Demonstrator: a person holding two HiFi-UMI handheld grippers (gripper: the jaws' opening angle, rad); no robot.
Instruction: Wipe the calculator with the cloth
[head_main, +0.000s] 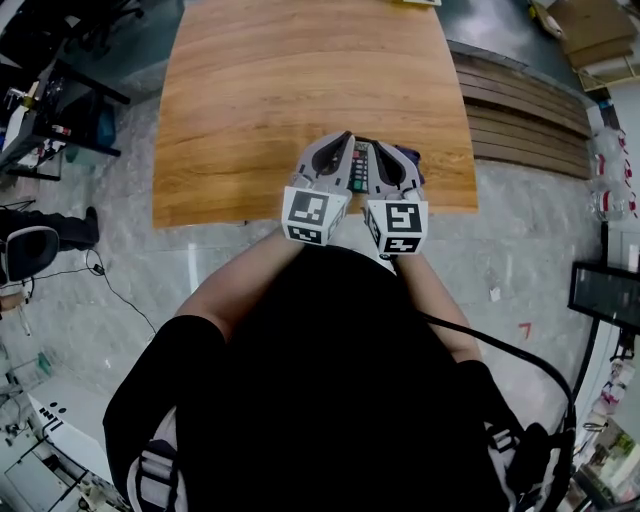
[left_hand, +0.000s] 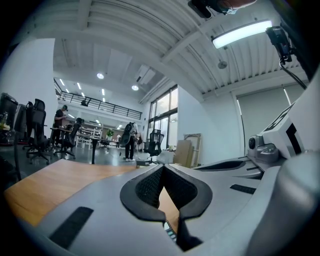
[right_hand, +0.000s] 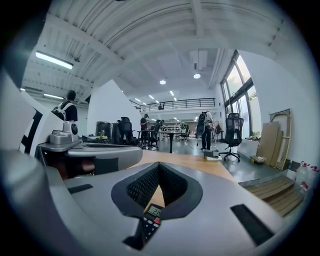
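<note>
Head view: left gripper (head_main: 343, 137) and right gripper (head_main: 376, 146) side by side over the near edge of the bench (head_main: 300, 80), fingers of each pressed together, gripping nothing. Calculator (head_main: 360, 166) lies on the bench right beneath them, showing between the two.

One left hand-held gripper (head_main: 346, 137), one right hand-held gripper (head_main: 376, 146), one calculator (head_main: 359, 166) and one wooden table (head_main: 300, 80) show.

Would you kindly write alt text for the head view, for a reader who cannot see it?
Seen from above, a person holds the left gripper and right gripper, both shut and empty, side by side over a calculator at the near edge of a wooden table.
</note>
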